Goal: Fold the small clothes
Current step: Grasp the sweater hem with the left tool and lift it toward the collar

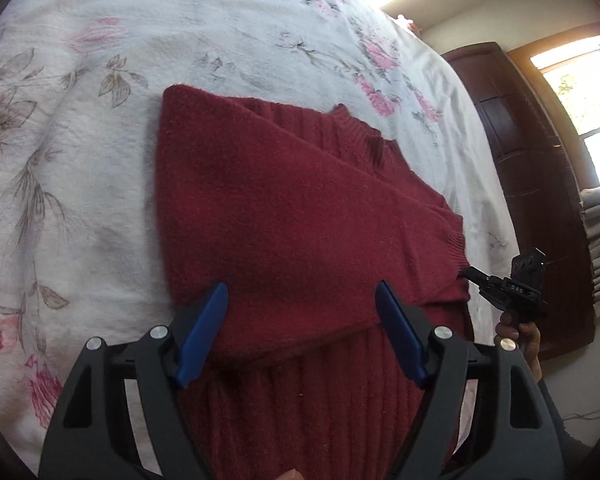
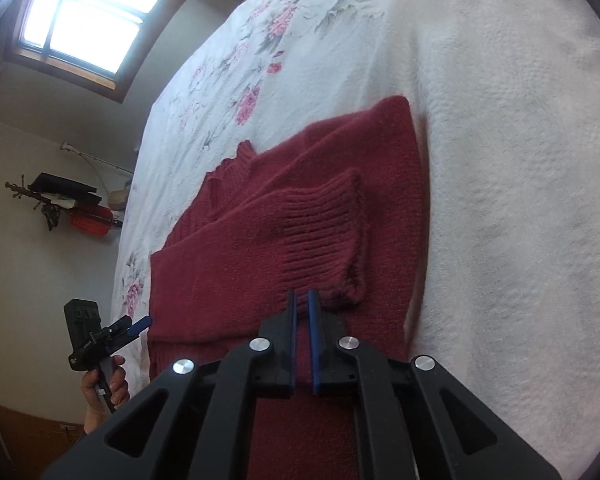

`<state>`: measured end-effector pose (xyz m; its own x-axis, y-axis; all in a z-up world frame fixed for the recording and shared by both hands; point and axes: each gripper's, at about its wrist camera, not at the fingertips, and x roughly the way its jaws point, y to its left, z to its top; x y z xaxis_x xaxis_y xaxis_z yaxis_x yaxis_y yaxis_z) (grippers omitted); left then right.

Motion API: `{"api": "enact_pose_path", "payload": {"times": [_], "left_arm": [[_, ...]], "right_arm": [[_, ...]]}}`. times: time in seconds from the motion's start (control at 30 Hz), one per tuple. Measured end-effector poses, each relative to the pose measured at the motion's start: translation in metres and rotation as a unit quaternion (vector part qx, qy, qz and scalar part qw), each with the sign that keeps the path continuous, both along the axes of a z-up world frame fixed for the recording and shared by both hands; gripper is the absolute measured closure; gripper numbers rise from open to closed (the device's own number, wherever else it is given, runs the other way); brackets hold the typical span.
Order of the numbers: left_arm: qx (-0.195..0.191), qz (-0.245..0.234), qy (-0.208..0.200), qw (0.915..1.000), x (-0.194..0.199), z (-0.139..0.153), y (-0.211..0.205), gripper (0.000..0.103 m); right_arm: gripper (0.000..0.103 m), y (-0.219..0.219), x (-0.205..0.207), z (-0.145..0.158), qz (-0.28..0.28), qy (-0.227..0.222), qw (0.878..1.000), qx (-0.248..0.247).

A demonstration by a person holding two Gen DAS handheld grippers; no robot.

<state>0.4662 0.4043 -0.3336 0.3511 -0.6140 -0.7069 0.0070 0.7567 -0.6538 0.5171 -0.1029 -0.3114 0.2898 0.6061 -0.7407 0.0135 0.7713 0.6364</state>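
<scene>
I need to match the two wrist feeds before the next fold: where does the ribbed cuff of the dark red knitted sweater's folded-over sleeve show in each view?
Left wrist view: the ribbed cuff lies right of centre, at the sweater's right edge near the closed right gripper.
Right wrist view: the cuff lies at centre, just beyond the gripper's fingertips.
Shared landmark: the ribbed collar, on the white floral bedspread.

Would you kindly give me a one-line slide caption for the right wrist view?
Right gripper, nearly shut, at the ribbed cuff of a dark red sweater on a floral bedspread.
</scene>
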Motion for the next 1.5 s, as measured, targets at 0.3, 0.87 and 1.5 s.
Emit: {"api": "enact_pose_path", "payload": {"times": [0.3,0.87,1.5], "left_arm": [[0.033,0.0,0.018,0.9993,-0.019,-0.005,-0.005,0.023],[-0.031,0.033,0.126,0.991,-0.289,0.005,0.045,0.013],[-0.047,-0.02,0.199,0.9787,-0.323,-0.043,0.017,0.013]], "right_arm": [[0.089,-0.011,-0.024,-0.01,-0.023,0.025,0.999,0.0],[0.058,-0.065,-0.269,0.012,0.007,0.095,0.995,0.011],[0.047,-0.042,-0.329,-0.029,0.046,0.169,0.984,0.027]]}}
